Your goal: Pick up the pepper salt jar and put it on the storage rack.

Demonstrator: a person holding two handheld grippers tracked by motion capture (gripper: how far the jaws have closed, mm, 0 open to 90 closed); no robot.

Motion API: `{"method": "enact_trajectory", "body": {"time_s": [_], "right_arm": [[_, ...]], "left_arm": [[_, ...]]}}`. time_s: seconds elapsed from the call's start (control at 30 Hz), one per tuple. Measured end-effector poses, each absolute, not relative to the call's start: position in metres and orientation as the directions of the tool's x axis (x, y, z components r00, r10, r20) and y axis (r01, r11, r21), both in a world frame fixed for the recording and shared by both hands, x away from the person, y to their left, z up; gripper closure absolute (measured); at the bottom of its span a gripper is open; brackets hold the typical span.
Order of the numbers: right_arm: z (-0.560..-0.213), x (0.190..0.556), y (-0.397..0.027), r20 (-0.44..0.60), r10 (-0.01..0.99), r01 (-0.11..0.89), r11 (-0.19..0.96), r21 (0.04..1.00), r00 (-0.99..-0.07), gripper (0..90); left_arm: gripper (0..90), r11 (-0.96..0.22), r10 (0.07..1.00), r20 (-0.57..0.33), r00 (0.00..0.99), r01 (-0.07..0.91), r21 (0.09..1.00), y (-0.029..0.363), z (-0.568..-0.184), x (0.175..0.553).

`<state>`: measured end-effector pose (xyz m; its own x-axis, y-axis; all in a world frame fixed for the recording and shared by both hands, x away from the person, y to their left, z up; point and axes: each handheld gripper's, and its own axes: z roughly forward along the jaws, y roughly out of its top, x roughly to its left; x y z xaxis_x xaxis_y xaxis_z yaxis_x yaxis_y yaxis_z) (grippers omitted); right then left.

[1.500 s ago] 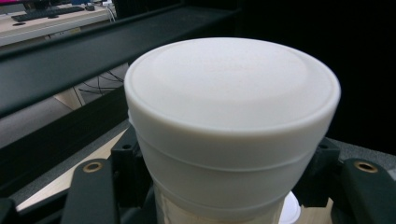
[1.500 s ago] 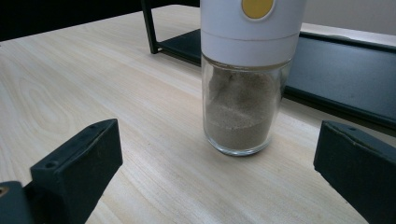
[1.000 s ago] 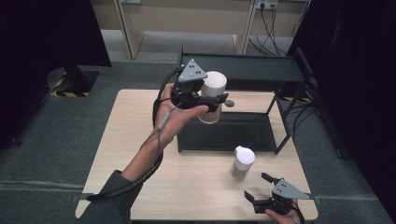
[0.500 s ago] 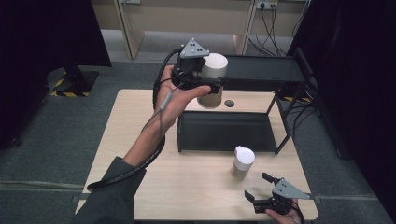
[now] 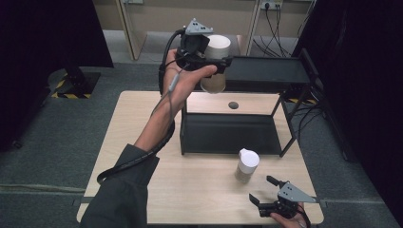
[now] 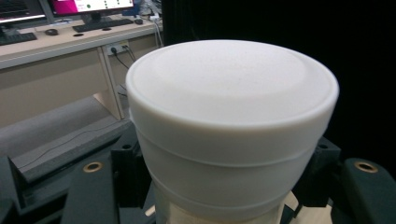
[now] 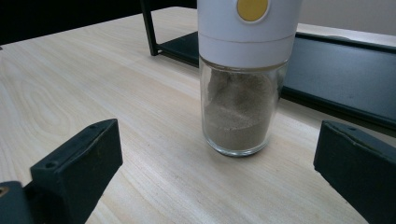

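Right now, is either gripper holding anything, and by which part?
Left gripper clamps the white-lidded jar around its body, just below the lid. Right gripper holds nothing.

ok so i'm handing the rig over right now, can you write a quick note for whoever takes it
Left claw: shut on the white-lidded jar, held in the air level with the black rack's top shelf.
Right claw: open, resting low at the table's near right edge, its jaws pointed at the spice jar, not touching it.
Spice jar: upright on the wooden table, in front of the rack, brown powder inside, white cap on.
Done: first jar picked up.
Left: probably set it on the rack, then likely the spice jar.
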<state>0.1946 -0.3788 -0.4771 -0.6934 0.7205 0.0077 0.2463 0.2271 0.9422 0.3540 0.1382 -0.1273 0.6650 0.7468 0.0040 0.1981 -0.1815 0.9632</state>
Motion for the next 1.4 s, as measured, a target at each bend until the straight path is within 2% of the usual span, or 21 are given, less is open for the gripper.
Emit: {"method": "enact_trajectory", "body": {"time_s": [0.93,1.4], "right_arm": [[-0.478,0.196,-0.382,0.014,0.714,0.243,0.22,0.945,-0.7,1.6],[-0.478,0.196,-0.383,0.018,0.712,0.243,0.215,0.946,-0.702,1.6]], "left_arm": [[34.5,-0.134,0.878,0.016,0.478,0.214,0.968,0.097,-0.137,0.4],[34.4,-0.103,0.892,-0.004,0.453,0.211,0.972,0.092,-0.153,0.411]]}}
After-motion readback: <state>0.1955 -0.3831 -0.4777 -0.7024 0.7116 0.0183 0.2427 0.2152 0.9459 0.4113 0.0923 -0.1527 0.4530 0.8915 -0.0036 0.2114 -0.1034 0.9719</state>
